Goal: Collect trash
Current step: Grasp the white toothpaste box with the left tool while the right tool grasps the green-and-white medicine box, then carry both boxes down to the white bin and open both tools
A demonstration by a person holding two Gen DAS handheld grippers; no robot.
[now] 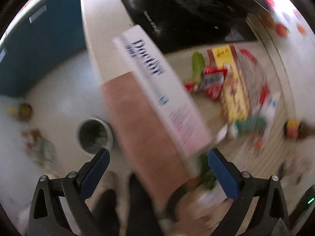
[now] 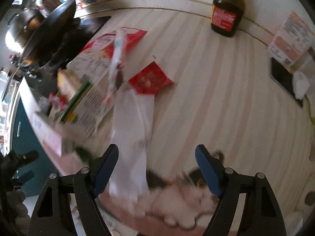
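Observation:
In the left wrist view my left gripper (image 1: 157, 161) is open, its jaws wide apart. A long white and pink box (image 1: 163, 90) with blue lettering lies blurred between and beyond the fingers, free of both pads. Past it, trash lies on the counter: a yellow box (image 1: 232, 86), red wrappers (image 1: 213, 80) and a green piece (image 1: 196, 64). In the right wrist view my right gripper (image 2: 157, 161) is open over the counter. A white wrapper (image 2: 133, 137) lies between its fingers, untouched. A red packet (image 2: 150, 78) and flattened cartons (image 2: 92, 86) lie beyond.
A round bin (image 1: 94, 135) stands on the floor below the counter edge, beside blue cabinets (image 1: 39, 55). A brown sauce bottle (image 2: 226, 11) stands at the counter's back. A black stove with pans (image 2: 49, 31) is at left. A phone (image 2: 285, 80) and carton (image 2: 291, 39) are at right.

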